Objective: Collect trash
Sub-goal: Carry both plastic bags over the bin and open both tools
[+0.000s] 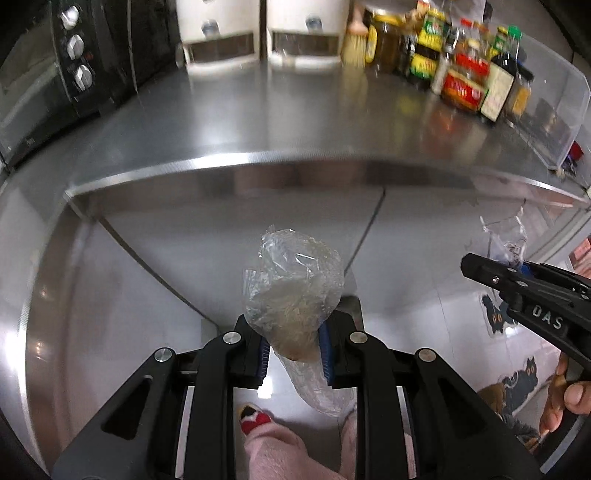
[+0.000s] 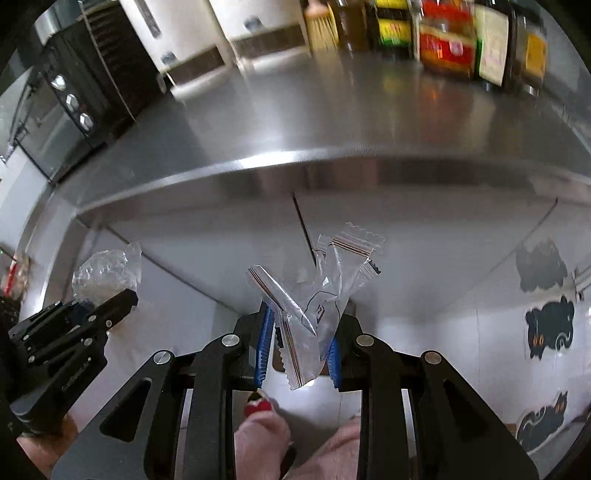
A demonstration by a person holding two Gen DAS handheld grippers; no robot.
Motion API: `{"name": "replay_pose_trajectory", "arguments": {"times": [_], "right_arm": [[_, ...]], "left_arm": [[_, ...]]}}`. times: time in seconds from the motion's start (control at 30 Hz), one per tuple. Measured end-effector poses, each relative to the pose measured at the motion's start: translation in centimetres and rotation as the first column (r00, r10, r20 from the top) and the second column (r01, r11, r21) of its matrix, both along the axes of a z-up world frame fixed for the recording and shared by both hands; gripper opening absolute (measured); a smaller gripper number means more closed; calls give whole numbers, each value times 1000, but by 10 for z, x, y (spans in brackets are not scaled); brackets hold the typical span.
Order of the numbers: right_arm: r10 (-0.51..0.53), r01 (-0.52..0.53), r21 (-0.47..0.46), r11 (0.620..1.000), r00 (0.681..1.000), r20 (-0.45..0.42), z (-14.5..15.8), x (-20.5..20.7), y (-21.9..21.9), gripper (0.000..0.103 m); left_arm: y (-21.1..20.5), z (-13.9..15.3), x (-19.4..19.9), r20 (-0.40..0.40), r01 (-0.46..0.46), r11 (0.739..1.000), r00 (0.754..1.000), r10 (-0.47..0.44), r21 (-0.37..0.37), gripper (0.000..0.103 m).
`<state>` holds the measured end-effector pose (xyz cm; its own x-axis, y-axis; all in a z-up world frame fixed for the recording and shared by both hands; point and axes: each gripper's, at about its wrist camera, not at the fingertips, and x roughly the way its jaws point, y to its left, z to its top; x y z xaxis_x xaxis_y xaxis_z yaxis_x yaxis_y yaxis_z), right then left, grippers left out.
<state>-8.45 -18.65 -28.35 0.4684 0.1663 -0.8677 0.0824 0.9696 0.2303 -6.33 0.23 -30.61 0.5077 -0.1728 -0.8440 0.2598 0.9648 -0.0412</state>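
My left gripper [image 1: 293, 350] is shut on a crumpled clear plastic bag [image 1: 291, 291] with crumbs inside, held in front of the steel counter's edge [image 1: 258, 162]. My right gripper [image 2: 301, 347] is shut on clear candy wrappers [image 2: 317, 295] with striped serrated ends, also below the counter's edge [image 2: 295, 158]. The right gripper shows in the left wrist view [image 1: 491, 273] at the right with its wrappers [image 1: 506, 240]. The left gripper shows in the right wrist view [image 2: 122, 299] at the left with its bag [image 2: 105, 273].
On the counter stand a black toaster oven [image 1: 55, 74] at the left, two white canisters [image 1: 258, 33] at the back, jars and bottles [image 1: 461, 66] at the right behind a clear shield [image 1: 561, 110]. Below are steel cabinet doors [image 1: 221, 236], white floor tiles, cat-pattern slippers [image 1: 517, 384] and my feet.
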Motion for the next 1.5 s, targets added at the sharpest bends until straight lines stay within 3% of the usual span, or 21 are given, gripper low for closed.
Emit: {"name": "replay_pose_trajectory", "arguments": {"times": [0.23, 0.67, 1.0, 1.1, 1.17, 1.23, 1.37, 1.43, 1.5], "right_arm": [[-25, 25, -3, 1000, 991, -134, -65, 14, -4, 27], [-25, 39, 43, 998, 960, -280, -166, 50, 2, 29], [-41, 69, 68, 995, 938, -344, -198, 74, 0, 31], [-53, 85, 77, 993, 935, -351, -201, 77, -3, 41], [-60, 93, 78, 993, 934, -351, -201, 81, -6, 48], [-61, 93, 75, 993, 935, -349, -201, 83, -7, 54], [-61, 85, 57, 995, 938, -341, -200, 86, -2, 61], [-68, 88, 45, 995, 939, -337, -197, 88, -3, 66], [-77, 93, 34, 995, 940, -334, -196, 87, -4, 73]], "left_arm": [[-14, -61, 9, -113, 41, 999, 993, -40, 7, 21], [-24, -179, 49, -300, 36, 999, 953, -34, 2, 21], [-35, -220, 74, -373, 49, 999, 927, -42, 10, 24], [-37, -220, 75, -376, 56, 998, 925, -48, 11, 24], [-39, -221, 79, -378, 61, 998, 924, -52, 10, 28], [-41, -222, 83, -374, 63, 998, 926, -53, 15, 39], [-39, -221, 88, -374, 55, 998, 927, -44, 20, 50], [-38, -219, 91, -365, 48, 998, 931, -34, 29, 66], [-36, -213, 94, -349, 36, 999, 937, -21, 36, 74]]}}
